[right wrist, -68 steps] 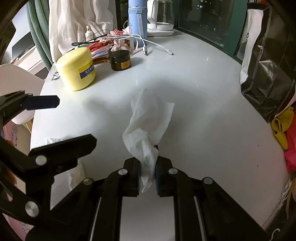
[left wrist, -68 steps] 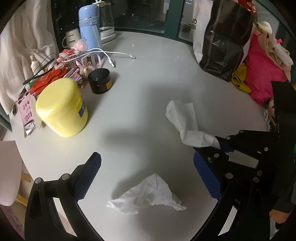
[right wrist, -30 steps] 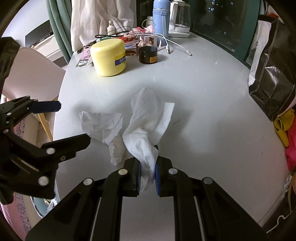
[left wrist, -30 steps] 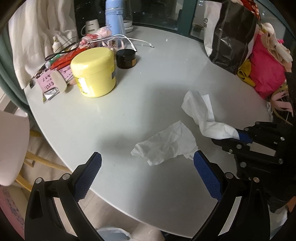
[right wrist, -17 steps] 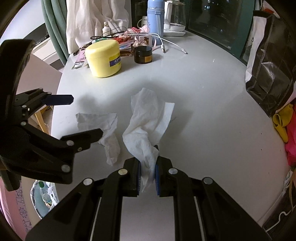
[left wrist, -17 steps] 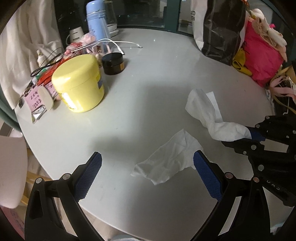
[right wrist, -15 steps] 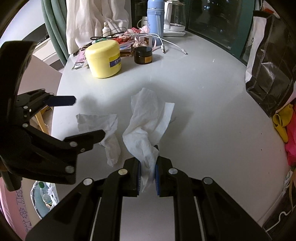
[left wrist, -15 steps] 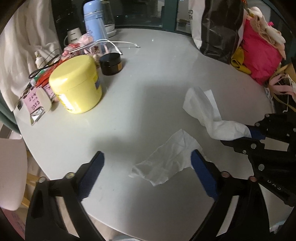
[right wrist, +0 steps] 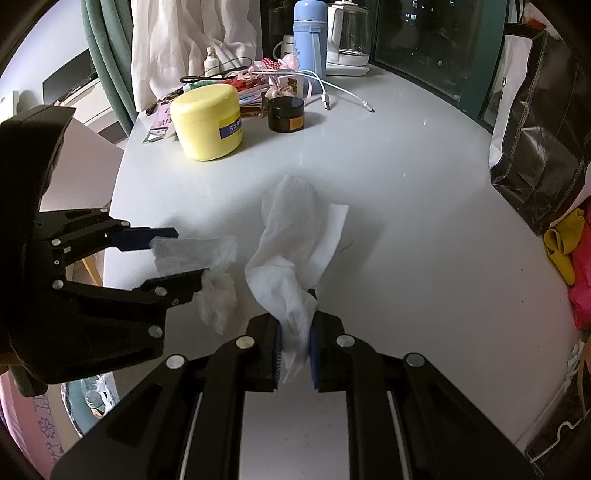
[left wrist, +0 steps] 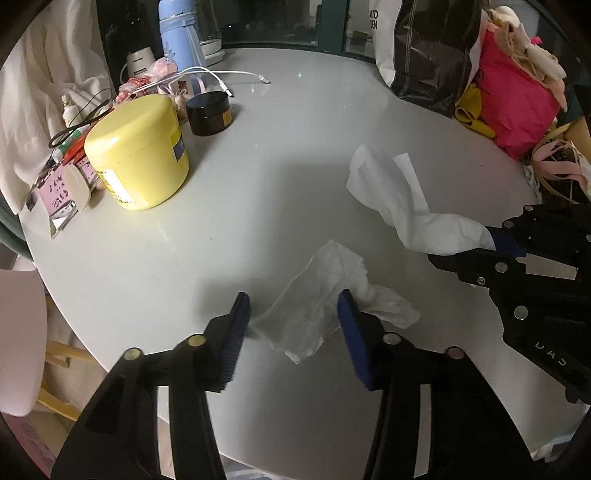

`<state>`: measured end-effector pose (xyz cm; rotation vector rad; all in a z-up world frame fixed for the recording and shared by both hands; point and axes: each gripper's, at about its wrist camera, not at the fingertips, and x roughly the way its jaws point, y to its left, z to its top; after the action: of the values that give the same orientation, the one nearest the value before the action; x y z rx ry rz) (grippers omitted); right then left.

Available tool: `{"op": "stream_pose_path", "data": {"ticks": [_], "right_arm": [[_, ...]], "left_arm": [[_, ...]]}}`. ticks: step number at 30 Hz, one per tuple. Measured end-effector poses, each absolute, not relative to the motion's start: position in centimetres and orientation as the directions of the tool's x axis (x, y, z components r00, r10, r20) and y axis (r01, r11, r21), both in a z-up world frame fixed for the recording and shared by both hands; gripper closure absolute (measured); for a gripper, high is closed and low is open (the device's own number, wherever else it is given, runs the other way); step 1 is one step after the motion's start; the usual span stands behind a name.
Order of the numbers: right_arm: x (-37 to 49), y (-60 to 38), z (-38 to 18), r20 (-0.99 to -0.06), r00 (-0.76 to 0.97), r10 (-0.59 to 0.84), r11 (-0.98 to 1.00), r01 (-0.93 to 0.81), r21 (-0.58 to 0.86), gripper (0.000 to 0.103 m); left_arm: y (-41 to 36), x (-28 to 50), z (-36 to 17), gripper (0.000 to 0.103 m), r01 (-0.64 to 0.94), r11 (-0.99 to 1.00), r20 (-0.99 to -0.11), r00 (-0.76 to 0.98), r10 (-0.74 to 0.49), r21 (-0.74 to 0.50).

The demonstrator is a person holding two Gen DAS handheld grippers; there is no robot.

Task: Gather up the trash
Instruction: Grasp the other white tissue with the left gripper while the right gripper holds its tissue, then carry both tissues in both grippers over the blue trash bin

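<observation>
A crumpled white tissue [left wrist: 325, 295] lies on the white round table [left wrist: 258, 155]. My left gripper [left wrist: 293, 314] is down around it, jaws open and closing in, blue pads on either side of it; it also shows in the right wrist view [right wrist: 184, 254] with the tissue [right wrist: 207, 258] between its fingers. My right gripper [right wrist: 295, 345] is shut on a second, longer white tissue [right wrist: 295, 236], whose far end rests on the table; that tissue shows in the left wrist view [left wrist: 402, 206] too.
A yellow tub [left wrist: 138, 149], a dark jar [left wrist: 208, 112], a blue bottle [left wrist: 177, 33], cables and packets crowd the table's far left. A black-and-white bag [left wrist: 424, 48] and pink bag [left wrist: 517, 92] stand at the right. A bin with a liner [right wrist: 92, 398] sits on the floor below the table edge.
My left gripper has come down and forward onto the crumpled tissue and its jaws have narrowed around it. The right gripper has held still with its tissue.
</observation>
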<state>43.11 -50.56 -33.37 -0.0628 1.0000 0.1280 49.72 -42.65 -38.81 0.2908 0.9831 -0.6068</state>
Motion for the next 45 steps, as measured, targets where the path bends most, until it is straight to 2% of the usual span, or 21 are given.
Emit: {"op": "stream_pose_path", "data": {"ticks": [2,4,7,30,45], "right_arm": [[43.0,-50.6,-33.3,-0.842,0.533,0.078,0.990,-0.139,0.004,0.090],[42.9,-50.6,-33.3,-0.841,0.535,0.078,0.990,-0.140,0.003,0.090],[42.9,-50.6,-33.2,-0.841,0.535,0.078,0.990,-0.140,0.003,0.090],[40.4,-47.6,-29.8,-0.814,0.569,0.121,0.974,-0.226,-0.012,0.090],[36.7,-37.3,-27.7,-0.800,0.534,0.274,0.898,-0.439,0.015,0.090]], "left_arm": [[-42.7,49.6,-38.7,0.072,0.599,0.799,-0.845,0.404,-0.349,-0.043],[-42.8,49.5,-38.6,0.090,0.602,0.797,-0.845,0.403,-0.351,-0.044],[-42.9,49.1,-38.2,0.102,0.603,0.796,-0.844,0.403,-0.354,-0.046],[-39.0,45.2,-34.3,0.103,0.510,0.857,-0.816,0.463,-0.345,-0.073],[-26.8,39.2,-31.5,0.103,0.310,0.949,-0.809,0.540,-0.231,-0.064]]}}
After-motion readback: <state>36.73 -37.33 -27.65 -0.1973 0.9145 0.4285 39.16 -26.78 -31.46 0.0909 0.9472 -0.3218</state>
